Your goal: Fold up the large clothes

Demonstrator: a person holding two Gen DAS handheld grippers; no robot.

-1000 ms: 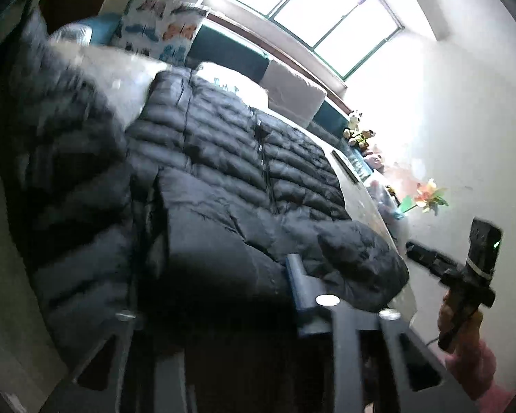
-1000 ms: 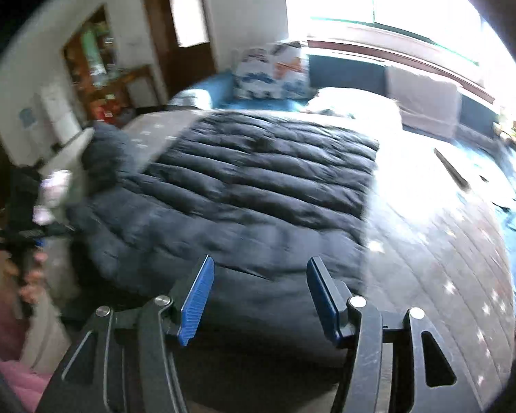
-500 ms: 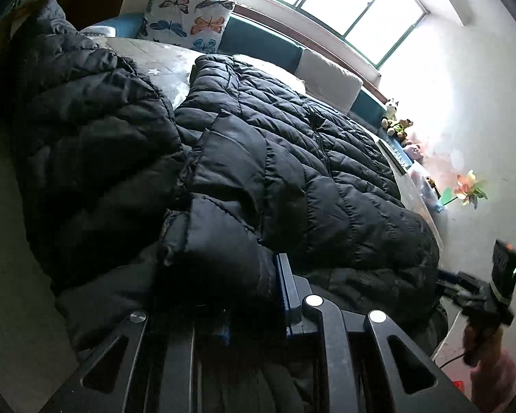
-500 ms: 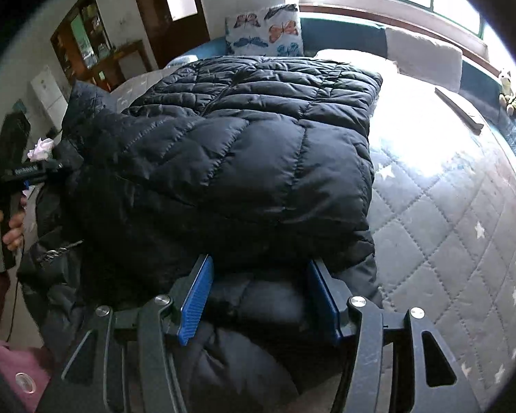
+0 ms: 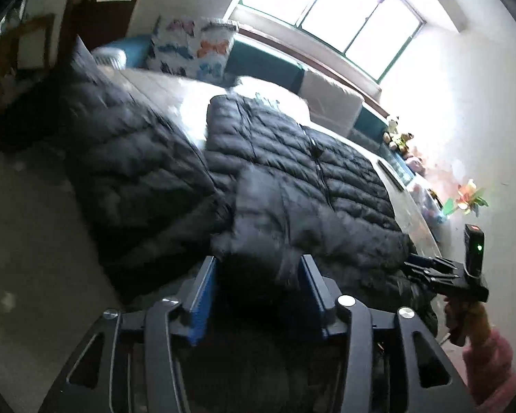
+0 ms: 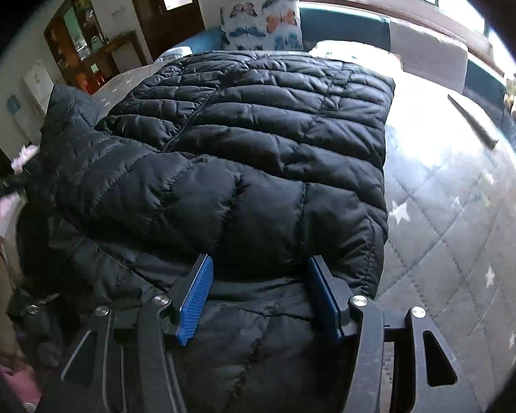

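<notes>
Bright bedroom, big window behind the bed (image 6: 464, 227) with its grey star-quilted cover, and a black puffer jacket (image 6: 258, 130) was spread across most of it. Going left to right: the left tool (image 5: 258, 287) had its blue pads spread apart, with a bunched bit of the jacket's near edge sitting loosely between them, not pinched as far as I could tell. That view was blurry, so take it with a grain of salt. Out past the tool to its left, another dark quilted part, possibly the hood or a sleeve, hung off the bed's side. Far ahead sat a butterfly pillow (image 5: 192, 48) against the headboard.

The right tool (image 6: 259, 290) was also spread wide, jaws either side of the folded-over lower part of the jacket, fabric between but not squeezed. My guess was both tools sat at the near hem because that's where you'd grab to bring the bottom up over the body. Puffy stuff like this probably springs back, so the fold may not stay flat.
</notes>
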